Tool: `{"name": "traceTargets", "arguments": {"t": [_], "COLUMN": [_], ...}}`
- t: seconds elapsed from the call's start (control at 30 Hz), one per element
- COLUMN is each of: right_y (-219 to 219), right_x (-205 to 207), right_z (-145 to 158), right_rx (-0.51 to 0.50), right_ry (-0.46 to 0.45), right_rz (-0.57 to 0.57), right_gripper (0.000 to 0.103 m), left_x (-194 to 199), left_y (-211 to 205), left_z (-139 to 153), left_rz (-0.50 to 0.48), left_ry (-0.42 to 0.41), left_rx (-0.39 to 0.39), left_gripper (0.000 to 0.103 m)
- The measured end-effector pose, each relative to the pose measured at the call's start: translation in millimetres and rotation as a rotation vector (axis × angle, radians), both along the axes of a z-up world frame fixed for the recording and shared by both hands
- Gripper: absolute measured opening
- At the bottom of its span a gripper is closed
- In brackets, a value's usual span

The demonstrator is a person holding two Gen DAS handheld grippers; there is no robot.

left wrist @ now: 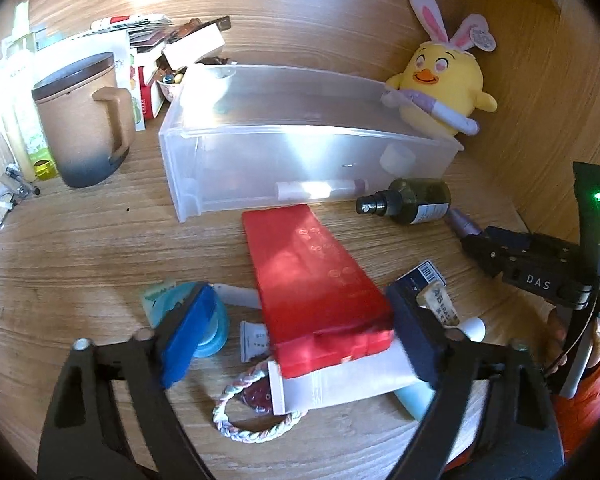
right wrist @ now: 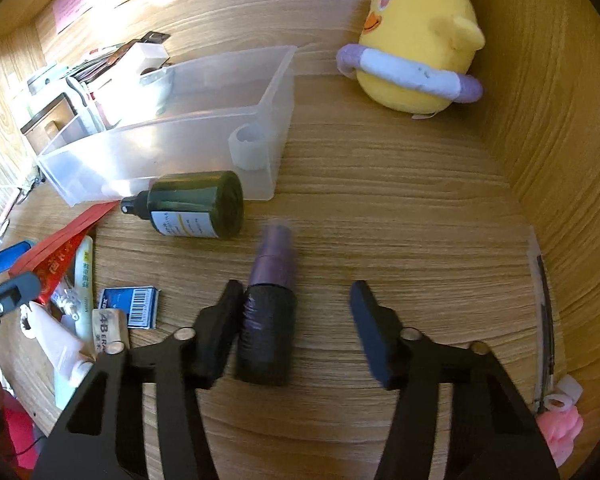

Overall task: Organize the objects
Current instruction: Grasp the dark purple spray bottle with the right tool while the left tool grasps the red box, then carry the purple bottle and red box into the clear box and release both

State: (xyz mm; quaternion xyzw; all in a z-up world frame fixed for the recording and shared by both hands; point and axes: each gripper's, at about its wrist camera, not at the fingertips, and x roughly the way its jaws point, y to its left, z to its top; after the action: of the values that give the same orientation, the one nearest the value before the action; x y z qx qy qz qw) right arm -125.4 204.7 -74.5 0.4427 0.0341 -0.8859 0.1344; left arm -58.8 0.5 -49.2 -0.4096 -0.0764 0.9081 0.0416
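Observation:
A flat red case [left wrist: 312, 280] lies on the wooden desk between the blue pads of my left gripper [left wrist: 300, 328]. The right pad [left wrist: 416, 336] is at the case's corner and the left pad [left wrist: 188, 328] stands well apart, so the gripper is open. A purple and black bottle [right wrist: 268, 320] lies flat between the fingers of my right gripper [right wrist: 296, 328]. It rests against the left finger [right wrist: 220, 328], while the right finger [right wrist: 370, 332] is clear of it. A clear plastic bin [left wrist: 240, 160] [right wrist: 140, 156] sits behind, holding a white cap and a tube.
A dark green spray bottle [left wrist: 416, 200] [right wrist: 196, 204] lies in front of the bin. A yellow chick plush [left wrist: 444, 84] [right wrist: 416, 40] stands at the back right and a brown mug [left wrist: 84, 120] at the left. A white tube [left wrist: 340, 384], braided bracelet [left wrist: 256, 432] and eraser [left wrist: 440, 304] crowd the case.

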Motion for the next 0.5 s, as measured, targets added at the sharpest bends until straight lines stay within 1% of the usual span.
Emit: {"name": "traceTargets", "arguments": {"t": [0.03,0.1,0.13,0.17,0.23,0.33,0.5], "right_y": [0.9,1.7,1.4,1.3,1.2,3.5,9.4], "right_x": [0.1,0.8,0.9,1.7,3.3,8.1,15.7], "right_z": [0.1,0.1,-0.4,-0.6,-0.4,1.6,8.8], "right_rx": [-0.003,-0.004,0.002,0.008,0.013,0.009,-0.031], "right_ry": [0.002,0.005,0.007,0.012,0.020,0.044,0.062], "right_rz": [0.002,0.003,0.005,0.008,0.007,-0.004,-0.022], "right_gripper": [0.043,0.031,0.028,0.024,0.023,0.023,0.023], "left_x": [-2.0,-3.7,-4.1,-4.3,-2.6,3.2,11.3], "left_y": [1.5,3.9,5.2,6.1,5.4,6.0,6.7], "left_z": [-1.5,-4.1,-6.1,-6.7,-5.3,-0.5,12.0], "left_rz": [-0.007,-0.017,-0.021,-0.023,-0.019,-0.012,-0.016], "left_ry": [-0.004,-0.011,-0.015,-0.013,-0.003,0.028,0.071], "left_rx": [-0.003,-0.003,-0.008,-0.010,-0.010,-0.034,-0.056], "left_gripper": [0.076,0.065,0.062,0.056,0.057,0.056,0.056]}}
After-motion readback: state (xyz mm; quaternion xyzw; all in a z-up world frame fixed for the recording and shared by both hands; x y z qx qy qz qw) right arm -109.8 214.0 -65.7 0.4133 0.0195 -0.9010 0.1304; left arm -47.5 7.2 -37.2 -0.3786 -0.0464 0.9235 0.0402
